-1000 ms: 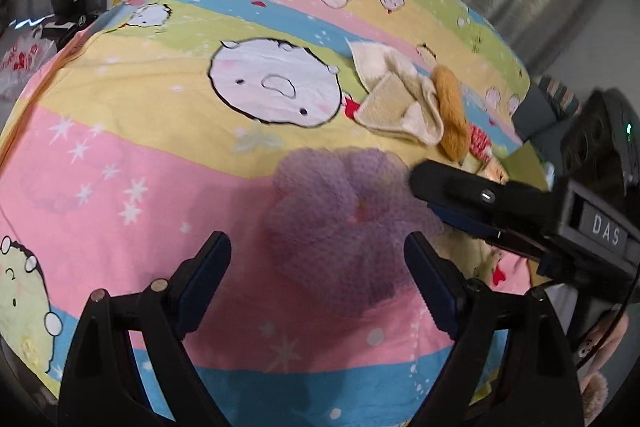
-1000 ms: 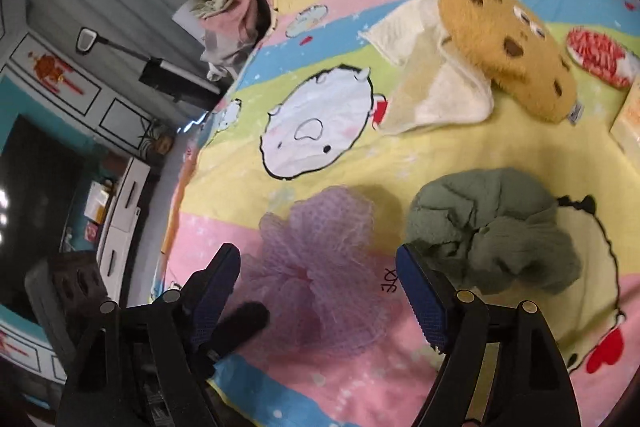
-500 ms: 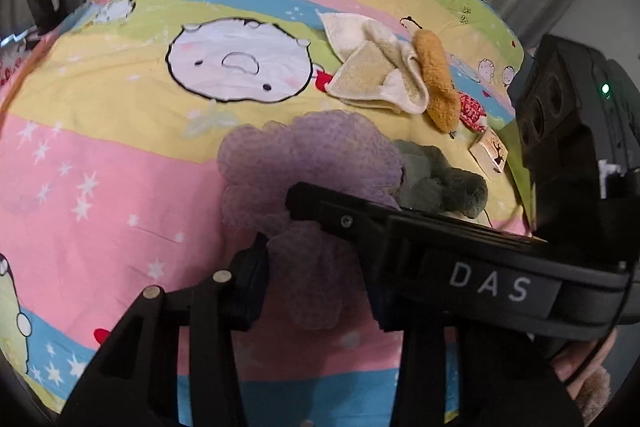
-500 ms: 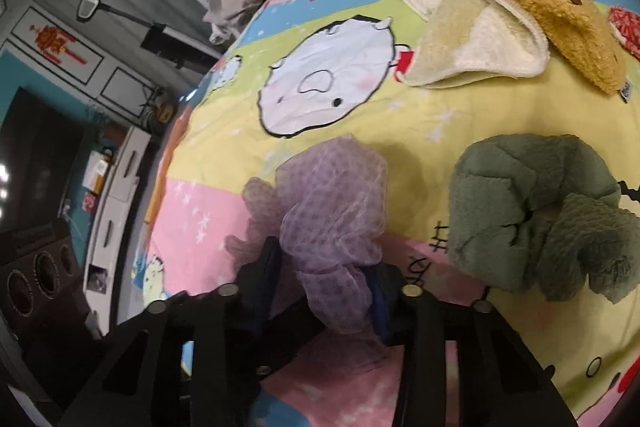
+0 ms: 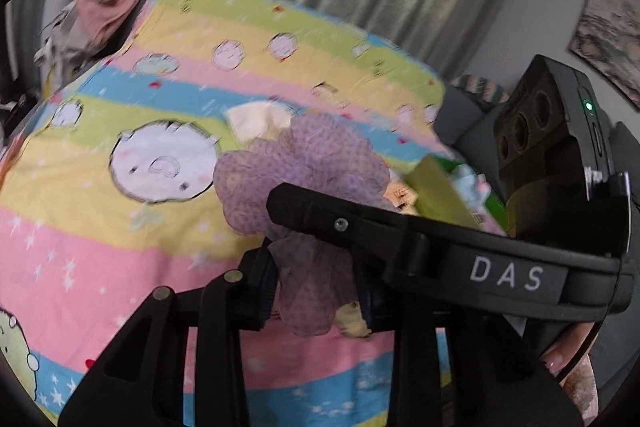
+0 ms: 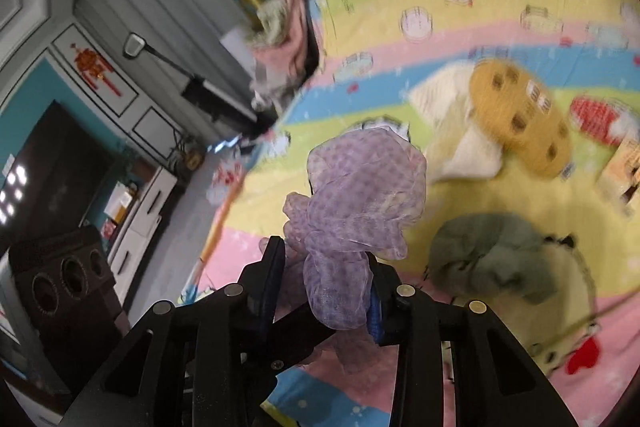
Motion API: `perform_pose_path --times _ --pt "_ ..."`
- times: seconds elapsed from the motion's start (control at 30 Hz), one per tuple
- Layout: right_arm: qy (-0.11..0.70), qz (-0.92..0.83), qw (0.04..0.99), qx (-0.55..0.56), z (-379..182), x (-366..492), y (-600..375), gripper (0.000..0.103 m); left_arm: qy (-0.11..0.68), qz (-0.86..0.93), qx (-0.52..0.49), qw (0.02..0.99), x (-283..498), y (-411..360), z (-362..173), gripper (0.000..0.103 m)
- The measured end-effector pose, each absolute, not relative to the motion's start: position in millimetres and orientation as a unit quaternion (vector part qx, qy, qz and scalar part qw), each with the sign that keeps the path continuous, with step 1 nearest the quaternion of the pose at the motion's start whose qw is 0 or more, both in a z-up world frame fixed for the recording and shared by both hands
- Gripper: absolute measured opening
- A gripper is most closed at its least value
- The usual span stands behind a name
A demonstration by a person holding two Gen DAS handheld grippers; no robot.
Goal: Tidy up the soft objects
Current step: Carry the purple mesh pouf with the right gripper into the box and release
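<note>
Both tools clenched on one purple mesh scrunchie (image 6: 352, 203): left tool (image 5: 316, 291) and right tool (image 6: 326, 291) have just squeezed in, pinching its lower folds and holding it above the striped bed (image 5: 120, 247), likely to carry it. Beyond lie a green cloth (image 6: 492, 255) and a cookie cushion (image 6: 520, 123).

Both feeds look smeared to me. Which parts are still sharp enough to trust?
Left wrist view: bedspread prints streaked with motion blur; left hand-held gripper and purple mesh fabric fairly crisp. Right wrist view: cookie cushion and green cloth smeared; right hand-held gripper sharp. Both bend at the fisheye edges.
</note>
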State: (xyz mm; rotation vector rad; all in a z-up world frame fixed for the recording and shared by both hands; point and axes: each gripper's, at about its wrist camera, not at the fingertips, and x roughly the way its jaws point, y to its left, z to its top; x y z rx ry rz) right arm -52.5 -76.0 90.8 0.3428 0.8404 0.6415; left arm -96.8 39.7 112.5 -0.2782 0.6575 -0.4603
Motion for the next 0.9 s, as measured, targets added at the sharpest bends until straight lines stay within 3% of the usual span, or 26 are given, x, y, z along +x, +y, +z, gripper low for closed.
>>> perform_pose_path --times 0.53,0.9 --pt "0.254 0.191 0.921 0.224 165 -115 -238 0.038 0.25 -0.357 -0.03 0.9 -96 -130 177 0.03" --pt "0.233 0.038 0.917 0.322 137 -132 -368 0.038 0.289 -0.42 0.024 0.86 -84 -262 157 0.03"
